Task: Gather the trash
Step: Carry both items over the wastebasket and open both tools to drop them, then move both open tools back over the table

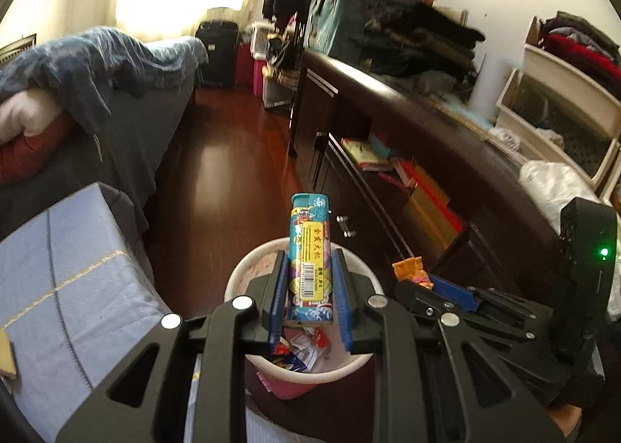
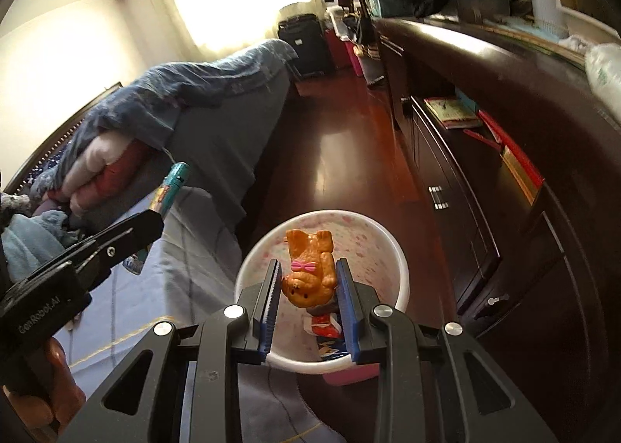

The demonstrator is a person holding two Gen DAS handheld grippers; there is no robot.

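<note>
Trash bin [image 1: 248, 272] sits on the floor between the bed and the dark cabinet, white rim, pink base, wrappers [image 1: 304, 350] already in the bottom. Both grippers are parked over its mouth, which reads as a drop setup: anything let go should fall straight in.

Left gripper [image 1: 309, 289]: fingers narrow, clamped on a teal lighter [image 1: 310, 249] with a yellow label and barcode. Lighter stands upright, gripped on its lower half, top poking well above the fingers [image 1: 277, 299]. Low grip likely keeps it from slipping sideways. From the right wrist view the lighter [image 2: 172, 187] sits more toward the bed side, so I can't tell if it's fully over the opening.

Right gripper [image 2: 306, 288]: fingers narrow, pinching an orange bear figurine [image 2: 310, 272] with a pink bow, held upside down, head toward the camera. Pads [image 2: 347, 299] press on its flanks. It hangs over the bin [image 2: 401, 276] interior, above a red-and-white wrapper [image 2: 324, 324].

Judgement: both items carried and staged, release not yet done. Figurine looks better centred; lighter may need a nudge toward the cabinet [image 2: 485, 179] side first. Blue bedspread [image 1: 77, 268] lies just beside the rim, so a miss lands there.
</note>
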